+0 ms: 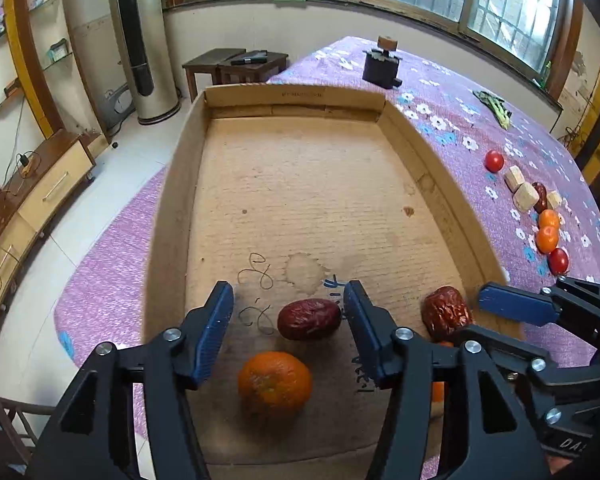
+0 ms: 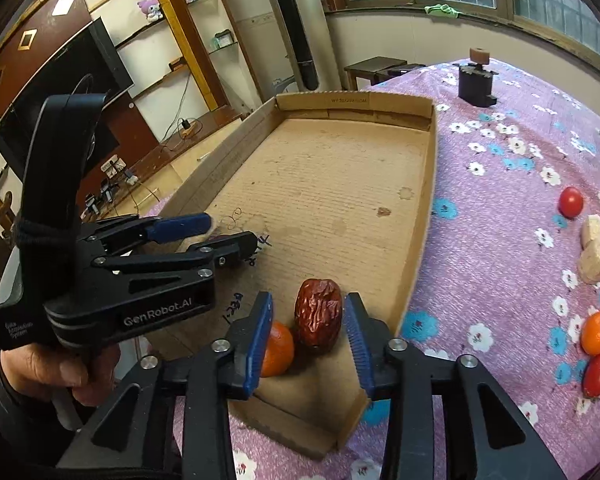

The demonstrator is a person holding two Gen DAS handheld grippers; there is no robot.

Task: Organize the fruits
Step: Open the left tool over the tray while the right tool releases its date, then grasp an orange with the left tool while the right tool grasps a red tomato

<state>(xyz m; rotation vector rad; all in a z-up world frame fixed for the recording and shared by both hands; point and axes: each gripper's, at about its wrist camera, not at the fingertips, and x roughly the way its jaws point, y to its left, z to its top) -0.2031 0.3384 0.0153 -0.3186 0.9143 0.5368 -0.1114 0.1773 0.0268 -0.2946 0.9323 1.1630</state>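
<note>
My left gripper (image 1: 288, 316) is spread over a wrinkled dark-red date (image 1: 309, 319) in the shallow cardboard tray (image 1: 292, 96), near its front edge. Right gripper (image 2: 306, 328) is spread too, w/ another wrinkled red date (image 2: 318, 312) btwn its pads, by the tray's front-right corner.

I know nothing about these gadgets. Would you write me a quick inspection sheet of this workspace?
Surface: purple flowered tablecloth.
Job's things: shallow cardboard tray holding two wrinkled red dates and an orange mandarin; more mandarins and red tomatoes on the cloth.
Clutter: pale wooden blocks, dark device.
Grippers: left tool open; right tool open around a date.
Cables: on the floor by the cabinet.
Surroundings: windows, shelves.
</note>
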